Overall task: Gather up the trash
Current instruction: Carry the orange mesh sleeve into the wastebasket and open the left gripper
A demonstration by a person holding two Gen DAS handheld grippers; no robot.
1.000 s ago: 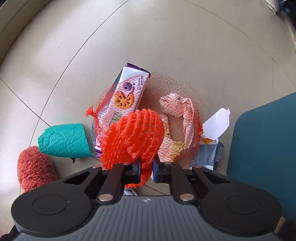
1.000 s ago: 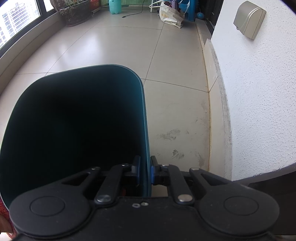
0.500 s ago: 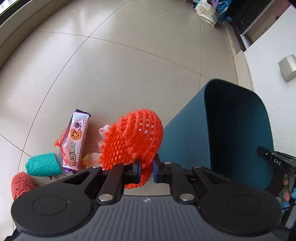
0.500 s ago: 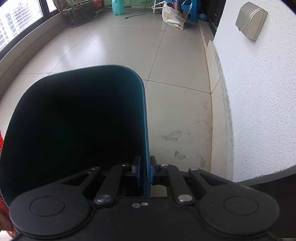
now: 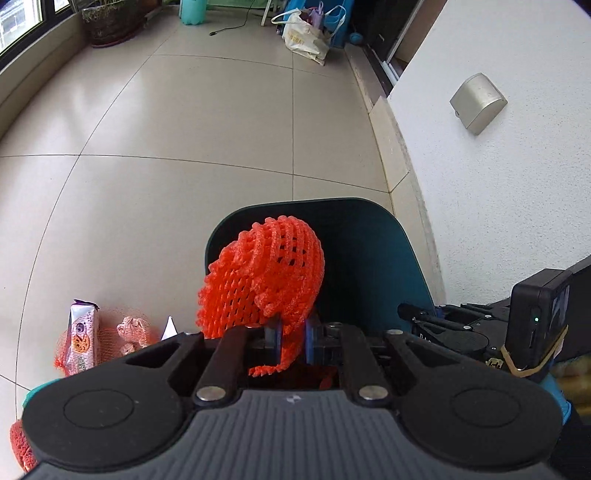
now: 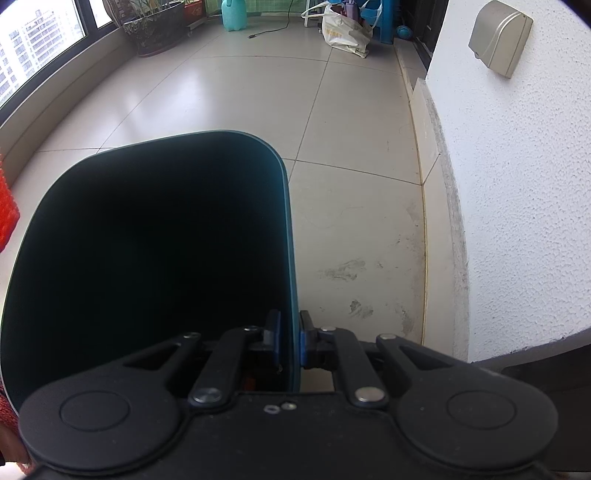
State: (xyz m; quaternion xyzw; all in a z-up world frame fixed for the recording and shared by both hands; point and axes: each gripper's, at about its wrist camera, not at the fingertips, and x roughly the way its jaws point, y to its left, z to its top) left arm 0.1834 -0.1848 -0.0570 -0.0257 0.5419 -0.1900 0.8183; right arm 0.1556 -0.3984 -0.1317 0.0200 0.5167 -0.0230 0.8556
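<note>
Foam net (image 5: 264, 280) lifted from floor litter to over bin (image 5: 384, 251) | left gripper (image 5: 291, 341) pinching its near tail | right gripper (image 6: 289, 341) clamped on bin's right rim.

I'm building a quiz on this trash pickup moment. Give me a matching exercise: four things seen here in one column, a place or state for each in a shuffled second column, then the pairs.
Things:
1. orange foam net
2. teal bin
3. snack wrapper
4. plant pot

Places or states:
A. lying on the floor under red mesh
B. standing by the window
C. pinched in the left gripper
D. rim clamped by the right gripper

Pairs: 1-C, 2-D, 3-A, 4-B
</note>
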